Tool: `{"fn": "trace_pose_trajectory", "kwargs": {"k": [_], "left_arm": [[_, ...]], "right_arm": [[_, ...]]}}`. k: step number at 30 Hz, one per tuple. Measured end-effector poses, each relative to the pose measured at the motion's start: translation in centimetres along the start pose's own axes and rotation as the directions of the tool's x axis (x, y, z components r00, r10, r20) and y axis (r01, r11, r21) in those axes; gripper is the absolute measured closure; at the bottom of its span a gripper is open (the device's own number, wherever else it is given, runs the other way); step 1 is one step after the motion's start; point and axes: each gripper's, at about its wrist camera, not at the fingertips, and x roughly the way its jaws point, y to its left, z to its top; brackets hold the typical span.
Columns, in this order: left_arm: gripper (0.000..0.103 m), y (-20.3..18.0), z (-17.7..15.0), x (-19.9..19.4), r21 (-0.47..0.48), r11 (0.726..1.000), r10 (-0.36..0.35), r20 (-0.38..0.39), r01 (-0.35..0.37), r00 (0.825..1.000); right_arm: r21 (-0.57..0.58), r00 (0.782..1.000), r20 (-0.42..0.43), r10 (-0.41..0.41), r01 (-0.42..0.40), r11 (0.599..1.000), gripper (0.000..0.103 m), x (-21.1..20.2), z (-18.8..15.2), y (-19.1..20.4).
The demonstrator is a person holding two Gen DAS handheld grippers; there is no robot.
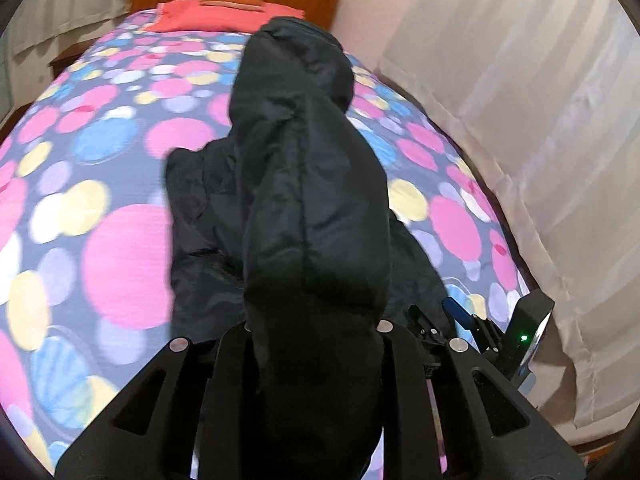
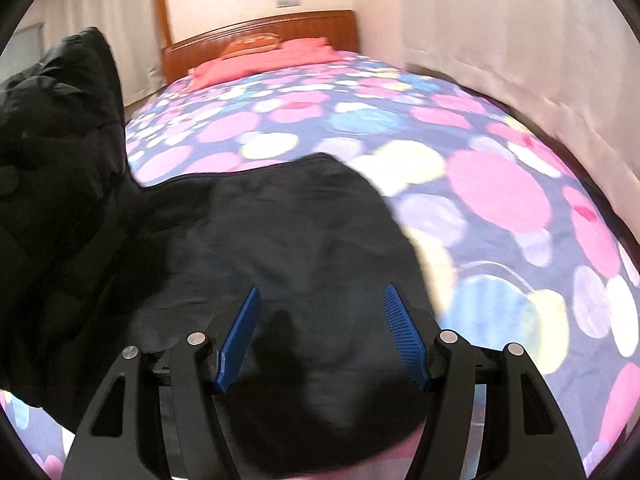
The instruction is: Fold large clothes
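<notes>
Garment: a black padded coat (image 2: 248,240) lay on the bed (image 2: 500,200), most of it spread flat under and ahead of the right tongs, with one thick part lifted off the cover.
Left tongs: the left tongs (image 1: 316,344) were narrow and clamped on a thick roll of the coat (image 1: 312,184), which rose straight out from between the fingers and hid the pads.
Right tongs: the right tongs (image 2: 322,336) stood wide, blue pads (image 2: 240,340) apart, nothing between them; they hung over the flat part of the coat, and contact could not be told.
Lifted part: in the right view it stood as a dark mass to the left of the right tongs, above the flat cloth.
Step in hand: likely carrying the raised part, perhaps a sleeve or a side, across the body for a fold.
To do it well: keep the left grip firm, since padded cloth is slippery and bulky; carry it high enough to clear the flat layer without dragging it.
Right tongs' job: probably pin or pinch the flat cloth near its edge so the body stays put.
Risk: the whole coat might slide on the cover, or the fold might land crooked.
Surroundings: red pillows (image 2: 264,60) and a headboard (image 2: 312,24) lay far ahead, well apart from the work.
</notes>
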Motion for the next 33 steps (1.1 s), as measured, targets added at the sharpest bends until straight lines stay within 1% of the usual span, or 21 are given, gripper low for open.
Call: {"fn": "trace_pose_trajectory", "kwargs": {"k": [3, 6, 10, 13, 21, 30, 33], "left_arm": [[0.085, -2.9, -0.3, 3.6, 0.023, 1.000, -0.008, -0.033, 0.009, 0.999], [0.085, -4.2, -0.9, 6.8, 0.034, 0.999, -0.004, -0.066, 0.007, 0.998], [0.085, -5.2, -1.8, 10.3, 0.028, 1.000, -0.006, -0.098, 0.009, 0.995], [0.085, -6.4, -2.3, 12.4, 0.032, 0.999, 0.002, -0.103, 0.001, 0.995], [0.085, -7.0, -3.5, 14.1, 0.046, 0.999, 0.017, -0.090, -0.013, 0.996], [0.084, -7.2, -3.6, 12.9, 0.060, 0.998, 0.028, -0.066, -0.025, 0.997], [0.078, -7.9, -3.7, 12.3, 0.073, 0.997, 0.033, -0.055, -0.029, 0.998]], "right_arm": [[0.040, 0.999, -0.007, -0.032, 0.033, 0.999, 0.039, 0.0, -0.1, -2.8], [0.065, 0.998, -0.018, -0.059, 0.060, 0.996, 0.039, 0.1, -0.3, -4.9], [0.084, 0.996, -0.032, -0.080, 0.083, 0.993, 0.039, 0.3, -0.7, -6.7], [0.088, 0.996, -0.040, -0.082, 0.085, 0.992, 0.039, 0.7, -0.7, -7.6], [0.089, 0.996, -0.045, -0.074, 0.078, 0.993, 0.039, 1.2, -1.0, -7.7], [0.084, 0.996, -0.037, -0.075, 0.078, 0.993, 0.039, 0.6, -1.0, -7.5], [0.074, 0.996, -0.033, -0.083, 0.085, 0.994, 0.039, 0.2, -1.0, -7.2]]}}
